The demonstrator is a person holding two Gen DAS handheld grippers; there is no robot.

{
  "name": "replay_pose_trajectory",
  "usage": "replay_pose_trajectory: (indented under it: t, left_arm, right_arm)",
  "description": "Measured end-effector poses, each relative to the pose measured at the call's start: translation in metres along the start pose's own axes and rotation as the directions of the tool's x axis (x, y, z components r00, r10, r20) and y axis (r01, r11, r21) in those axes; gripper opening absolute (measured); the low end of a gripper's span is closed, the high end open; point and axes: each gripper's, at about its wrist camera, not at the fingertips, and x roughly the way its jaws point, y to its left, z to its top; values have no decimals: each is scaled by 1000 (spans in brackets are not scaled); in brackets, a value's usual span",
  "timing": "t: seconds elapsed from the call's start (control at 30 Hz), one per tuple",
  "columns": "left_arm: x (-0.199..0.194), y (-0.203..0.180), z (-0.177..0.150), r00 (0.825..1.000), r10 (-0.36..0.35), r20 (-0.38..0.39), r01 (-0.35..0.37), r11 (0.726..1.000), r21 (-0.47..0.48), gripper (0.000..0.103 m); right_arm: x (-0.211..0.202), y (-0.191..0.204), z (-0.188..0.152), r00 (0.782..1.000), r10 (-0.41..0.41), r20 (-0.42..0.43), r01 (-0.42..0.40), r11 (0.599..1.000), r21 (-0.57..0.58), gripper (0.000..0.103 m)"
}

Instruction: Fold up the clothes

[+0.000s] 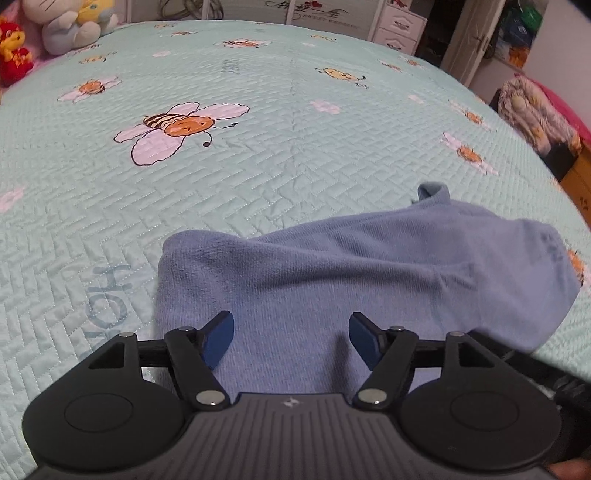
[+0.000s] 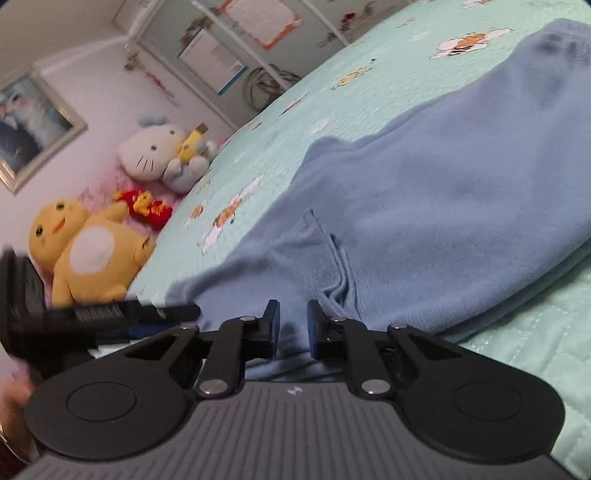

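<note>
While the left gripper (image 1: 291, 338) hangs spread above the blue garment (image 1: 369, 266), the right gripper (image 2: 293, 325) pinches its edge on the bed (image 1: 258, 166).

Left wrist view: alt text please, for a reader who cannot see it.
A blue garment lies bunched on a mint bee-print bedspread, with the open left claw just above its near part, nothing between the pads. Plush toys sit at the far corner.

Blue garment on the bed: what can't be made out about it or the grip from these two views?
- Blue garment: near edge hidden beneath the left hand-held gripper, left wrist view; garment type unclear.
- Right hand-held gripper: whether its narrow gap pinches fabric is hidden, right wrist view.
- Garment's far end: cut off at the frame edge, right wrist view.
</note>
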Motion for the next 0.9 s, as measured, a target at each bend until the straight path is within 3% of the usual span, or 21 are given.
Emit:
replay_pose_trajectory:
  t: [0.03, 0.13, 0.23, 0.27, 0.33, 0.37, 0.63, 0.7, 0.77, 0.83, 0.9]
  left_arm:
    - [1, -2, 0, 1000, 7, -2, -7, 1000, 7, 74]
    - [3, -7, 0, 1000, 29, -4, -29, 999, 15, 77]
    - [3, -13, -1, 999, 51, -9, -51, 998, 35, 78]
    - [4, -15, -2, 998, 58, -11, -58, 997, 41, 78]
    - [4, -19, -2, 997, 72, -14, -71, 996, 54, 79]
    - [5, -20, -3, 997, 76, -16, -75, 995, 58, 80]
    - [8, -24, -3, 996, 85, -21, -84, 995, 62, 87]
    - [8, -25, -3, 996, 87, -22, -86, 994, 65, 87]
    - [9, -26, -3, 996, 87, -26, -85, 994, 70, 87]
    - [9, -26, -3, 996, 88, -29, -85, 994, 73, 87]
    - [10, -26, -2, 996, 88, -31, -85, 994, 72, 88]
  right_arm:
    - [-6, 7, 4, 1000, -9, 18, 9, 1000, -14, 31]
    - [-18, 29, 13, 997, 15, 74, -7, 995, -98, 47]
    - [-4, 33, 16, 999, -25, 33, 31, 981, -192, 48]
    - [3, 25, 16, 999, -47, 1, 47, 982, -182, 48]
    - [20, 9, 16, 996, -78, -44, 71, 989, -131, 34]
    - [18, 7, 18, 997, -72, -27, 68, 990, -120, 32]
    - [-8, 35, 10, 997, -4, 79, 13, 993, -118, 33]
    - [1, 32, 10, 999, -11, 49, 17, 992, -127, 33]
    - [18, 17, 5, 997, -78, -10, 77, 991, -113, 30]
    - [17, 9, 6, 998, -65, 4, 65, 995, -81, 22]
    - [10, 13, 9, 997, -71, 30, 73, 994, -81, 23]
